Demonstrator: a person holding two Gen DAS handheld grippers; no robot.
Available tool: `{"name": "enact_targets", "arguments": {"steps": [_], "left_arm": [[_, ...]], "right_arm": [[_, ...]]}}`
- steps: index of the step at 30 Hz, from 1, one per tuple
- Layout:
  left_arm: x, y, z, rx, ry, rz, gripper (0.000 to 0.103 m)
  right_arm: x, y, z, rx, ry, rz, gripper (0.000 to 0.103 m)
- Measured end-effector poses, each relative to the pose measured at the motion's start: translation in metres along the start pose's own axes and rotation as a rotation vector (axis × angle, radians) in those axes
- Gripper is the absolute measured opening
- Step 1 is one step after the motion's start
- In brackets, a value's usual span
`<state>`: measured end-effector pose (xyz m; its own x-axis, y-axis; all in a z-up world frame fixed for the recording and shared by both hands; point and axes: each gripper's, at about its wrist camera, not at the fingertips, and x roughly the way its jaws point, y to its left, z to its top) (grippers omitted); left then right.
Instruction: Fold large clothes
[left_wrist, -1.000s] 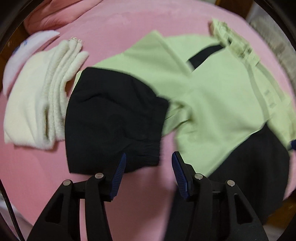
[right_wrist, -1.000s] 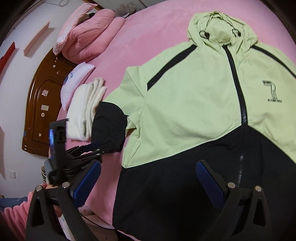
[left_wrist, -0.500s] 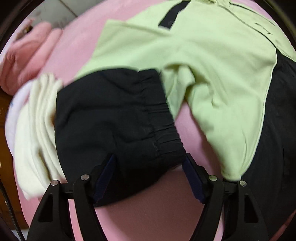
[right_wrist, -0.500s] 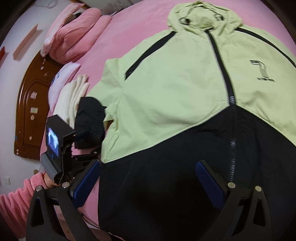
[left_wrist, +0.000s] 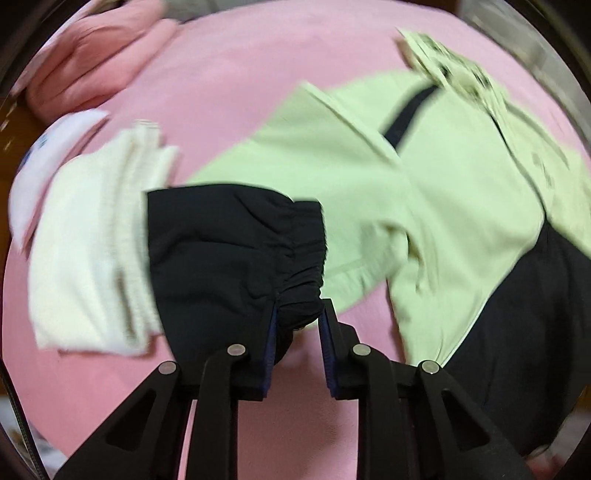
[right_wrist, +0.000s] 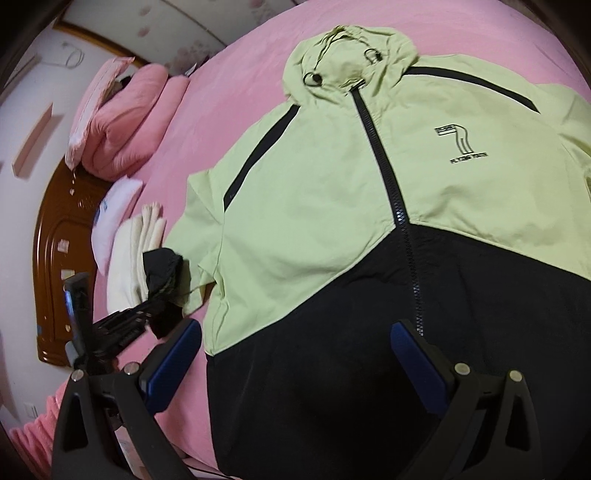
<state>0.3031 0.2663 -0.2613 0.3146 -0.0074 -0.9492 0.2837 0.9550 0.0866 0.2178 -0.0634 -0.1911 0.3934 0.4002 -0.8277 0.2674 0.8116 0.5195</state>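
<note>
The left gripper, which a moment ago stood spread around the black cuff, is closing on it now, the gathered elastic bunched between the blue pads. So the sleeve is caught, I'd say, and can be carried across the chest for the first fold. The right gripper hangs released above the dark hem, holding nothing.

The jacket lies face up, zipped, on the pink bed. Its long axis runs from the black hem near the grippers up to the hood at the far end. The caught sleeve reaches sideways to the folded cream cloth; through the blur, it seems to overlap its edge.
</note>
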Motion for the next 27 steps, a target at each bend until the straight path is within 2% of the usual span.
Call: {"name": "enact_targets", "arguments": {"steps": [4,5,8,10,11,12,16,20,24,27], "left_arm": [[-0.044,0.010,0.015,-0.145,-0.078,-0.038,0.016],[-0.049,0.010,0.028,-0.162,-0.089,-0.045,0.009],[-0.085,0.001,0.049,-0.202,-0.153,-0.099,0.008],[-0.106,-0.023,0.073,-0.209,-0.188,-0.160,0.008],[-0.102,-0.046,0.097,-0.206,-0.203,-0.175,0.008],[-0.108,-0.057,0.109,-0.200,-0.220,-0.198,0.008],[-0.138,-0.113,0.149,-0.164,-0.293,-0.355,0.008],[-0.136,-0.167,0.174,-0.130,-0.326,-0.478,0.008],[-0.105,-0.215,0.178,-0.120,-0.284,-0.536,0.008],[-0.054,-0.241,0.170,-0.144,-0.212,-0.550,0.011]], "right_arm": [[-0.009,-0.003,-0.001,0.019,-0.020,0.006,0.103],[-0.012,-0.005,-0.001,0.027,-0.026,0.010,0.103],[-0.021,-0.009,0.000,0.042,-0.041,0.009,0.103],[-0.028,-0.013,0.002,0.050,-0.053,0.005,0.103],[-0.031,-0.015,0.004,0.055,-0.060,0.006,0.103],[-0.036,-0.018,0.006,0.062,-0.068,0.006,0.103],[-0.053,-0.030,0.016,0.083,-0.109,0.000,0.103],[-0.065,-0.049,0.032,0.106,-0.159,-0.012,0.103],[-0.064,-0.073,0.048,0.135,-0.183,-0.014,0.103],[-0.051,-0.094,0.059,0.170,-0.182,-0.009,0.103]]}}
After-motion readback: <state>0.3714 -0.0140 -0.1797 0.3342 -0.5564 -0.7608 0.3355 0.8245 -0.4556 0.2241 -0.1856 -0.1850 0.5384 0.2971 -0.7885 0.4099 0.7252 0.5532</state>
